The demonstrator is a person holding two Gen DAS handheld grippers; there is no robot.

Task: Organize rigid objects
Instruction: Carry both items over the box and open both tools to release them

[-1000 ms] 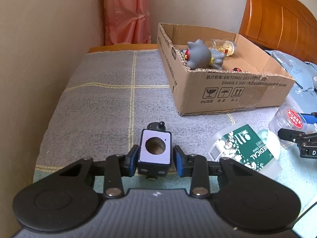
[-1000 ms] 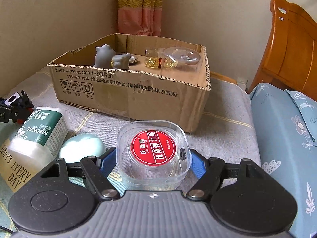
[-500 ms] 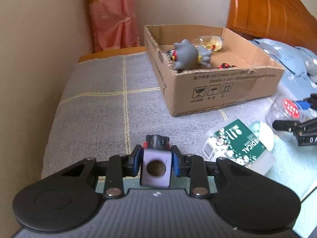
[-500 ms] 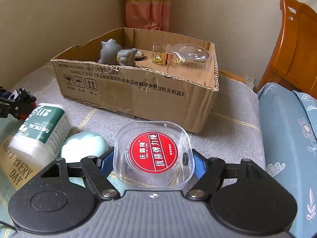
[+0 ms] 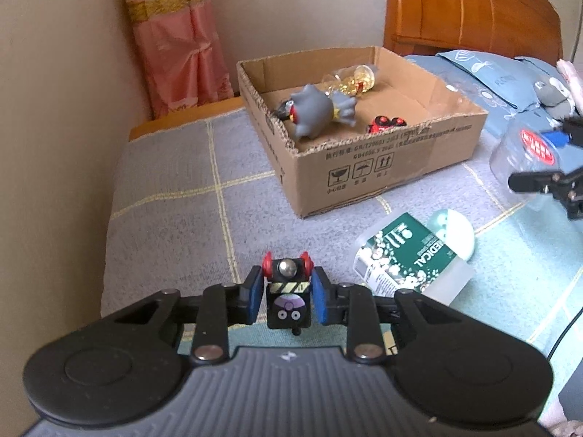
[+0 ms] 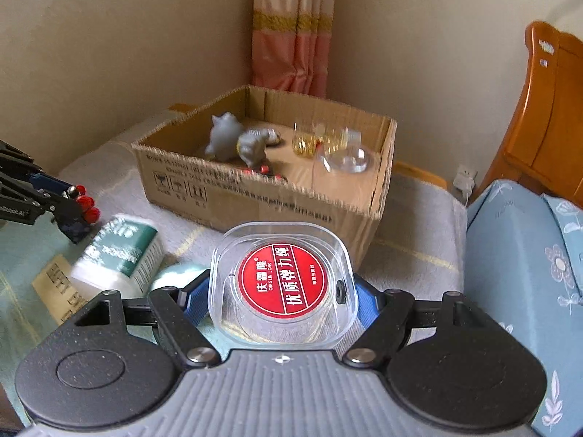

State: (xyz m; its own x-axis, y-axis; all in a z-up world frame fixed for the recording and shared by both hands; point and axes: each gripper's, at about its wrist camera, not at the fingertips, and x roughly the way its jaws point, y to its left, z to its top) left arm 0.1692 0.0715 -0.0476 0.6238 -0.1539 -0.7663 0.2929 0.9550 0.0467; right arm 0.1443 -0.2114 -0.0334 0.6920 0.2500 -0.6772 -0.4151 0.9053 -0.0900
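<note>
Both claws have risen since the earlier frames. Left claw (image 5: 288, 296) grips a small black toy block (image 5: 288, 306) with red knobs, held above the bed (image 5: 175, 196). Right claw (image 6: 282, 296) clamps a clear spool case (image 6: 282, 280) with red label, near the cardboard box (image 6: 262, 189) containing a grey figurine (image 5: 317, 109); a medical bottle (image 5: 408, 255) lies below.

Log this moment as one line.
left claw: shut on toy block | right claw: shut on clear case | cardboard box: ahead
</note>
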